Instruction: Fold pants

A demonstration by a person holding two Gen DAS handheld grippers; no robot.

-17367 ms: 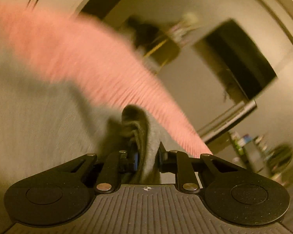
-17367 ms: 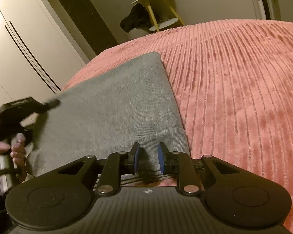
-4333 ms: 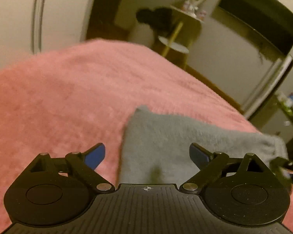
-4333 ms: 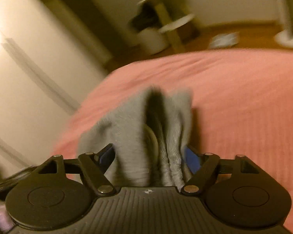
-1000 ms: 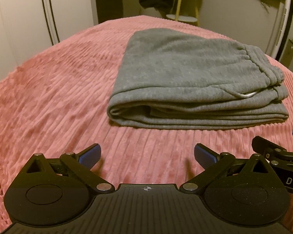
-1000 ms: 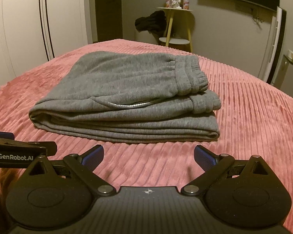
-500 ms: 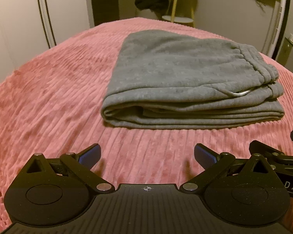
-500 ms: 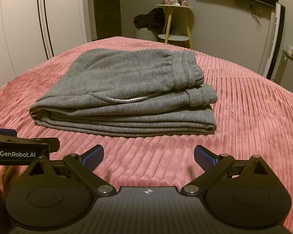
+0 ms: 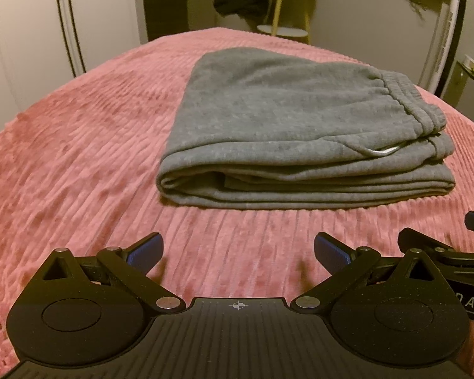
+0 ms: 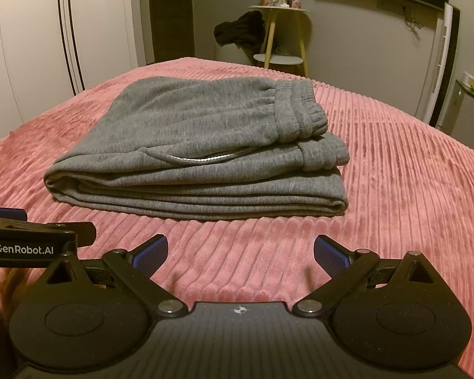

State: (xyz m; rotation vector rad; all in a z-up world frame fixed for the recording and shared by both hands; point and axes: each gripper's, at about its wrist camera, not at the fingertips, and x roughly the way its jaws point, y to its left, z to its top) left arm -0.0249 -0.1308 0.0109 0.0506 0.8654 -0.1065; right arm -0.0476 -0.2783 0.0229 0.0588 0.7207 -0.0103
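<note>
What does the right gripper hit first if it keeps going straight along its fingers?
Probably the folded gray pants, at their stacked near edge. The right gripper is open, with only pink bedspread between. If it is angled down, it may brush the bedspread first; depth is unclear.

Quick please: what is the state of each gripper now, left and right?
Left gripper: open, holding nothing, short of the folded gray pants.
Right gripper: open, holding nothing.

Grey pants (image 10: 199, 139) with a pale pocket edge lie on a pink ribbed bedspread (image 10: 395, 173). Both black grippers have blue pads (image 9: 143, 251). Beyond the bedspread, a yellow-legged side table (image 10: 279, 34) holds black cloth (image 10: 240, 30).
</note>
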